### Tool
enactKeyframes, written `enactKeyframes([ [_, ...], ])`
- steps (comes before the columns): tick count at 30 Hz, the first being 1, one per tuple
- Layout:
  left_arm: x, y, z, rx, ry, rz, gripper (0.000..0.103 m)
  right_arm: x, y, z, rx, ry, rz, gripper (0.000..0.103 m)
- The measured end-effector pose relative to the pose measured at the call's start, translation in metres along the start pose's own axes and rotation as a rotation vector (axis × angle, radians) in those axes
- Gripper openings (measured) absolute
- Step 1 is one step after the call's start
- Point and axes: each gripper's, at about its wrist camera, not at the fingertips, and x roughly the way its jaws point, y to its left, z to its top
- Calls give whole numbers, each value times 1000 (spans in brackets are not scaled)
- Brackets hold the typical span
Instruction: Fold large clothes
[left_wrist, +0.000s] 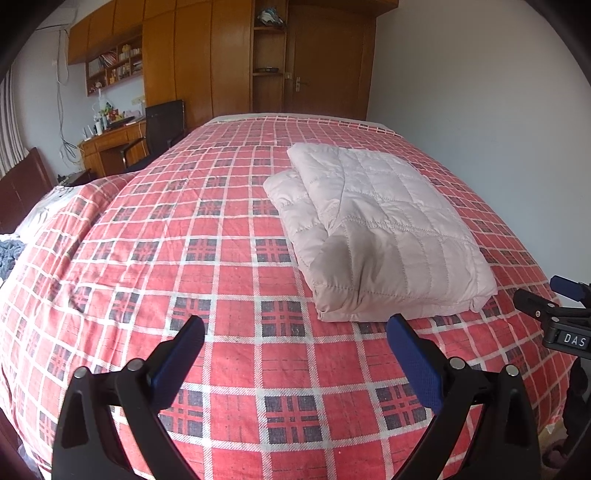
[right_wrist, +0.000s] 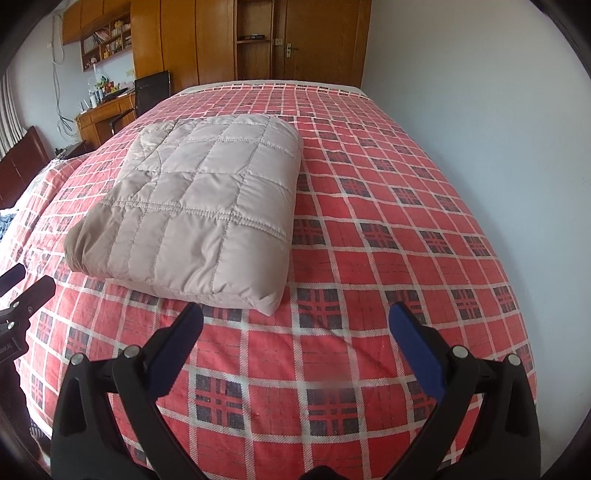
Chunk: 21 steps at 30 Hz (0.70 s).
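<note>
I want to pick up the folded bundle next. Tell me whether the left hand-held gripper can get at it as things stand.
Probably yes. The left hand-held gripper is open and empty, and only bare plaid bedspread lies between it and the folded quilted garment's near edge, slightly to its right.

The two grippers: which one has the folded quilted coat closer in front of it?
The right gripper. The folded coat fills its view's left, its corner between the open fingers; from the left gripper it lies off right.
</note>
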Motion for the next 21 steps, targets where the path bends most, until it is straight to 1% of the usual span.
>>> enactKeyframes([
  [11,5,-2,-3,7,15,-4,99,7,0,-3,7,16,7,100],
  [21,3,-3,-4,11,11,-4,99,9,-1,-3,8,20,19,100],
])
